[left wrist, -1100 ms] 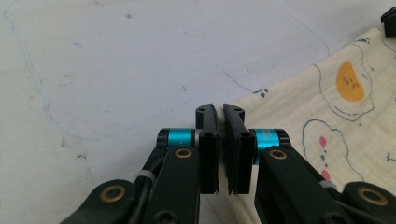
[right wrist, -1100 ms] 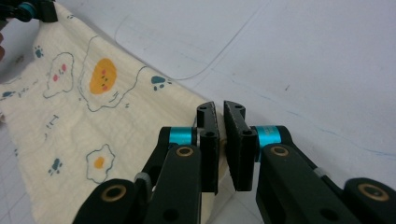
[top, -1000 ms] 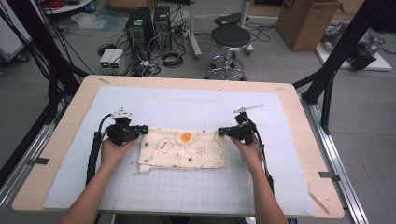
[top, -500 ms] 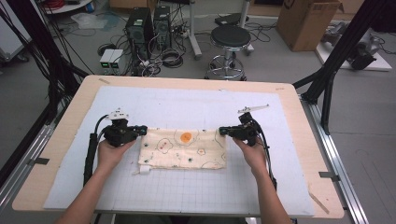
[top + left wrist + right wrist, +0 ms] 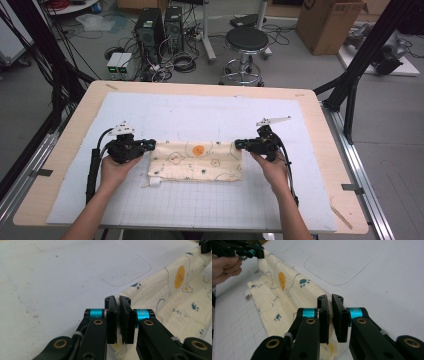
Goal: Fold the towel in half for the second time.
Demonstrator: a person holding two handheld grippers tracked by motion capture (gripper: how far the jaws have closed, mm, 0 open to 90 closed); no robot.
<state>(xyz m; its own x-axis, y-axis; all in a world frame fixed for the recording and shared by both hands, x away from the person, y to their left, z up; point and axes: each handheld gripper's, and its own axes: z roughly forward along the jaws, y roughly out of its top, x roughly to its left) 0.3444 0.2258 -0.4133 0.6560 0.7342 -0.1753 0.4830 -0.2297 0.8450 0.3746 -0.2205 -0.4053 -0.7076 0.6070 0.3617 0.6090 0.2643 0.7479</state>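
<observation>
With each far corner pinched, the cloth [image 5: 196, 161] spans taut betw. both tools: left gripper [image 5: 151, 144] and right gripper [image 5: 239, 144] are clamped on its top edge, jaws together, prob. to lift and fold evenly over the mat [image 5: 210, 112].

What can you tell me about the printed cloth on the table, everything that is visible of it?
The printed cloth is cream, soft and crinkled like muslin, with blue paw prints, thin line drawings and an orange round face. It lies folded into a long band on the white gridded mat, and a small white tag shows at its near left corner. The left claw and the right claw each pinch a far corner.
</observation>
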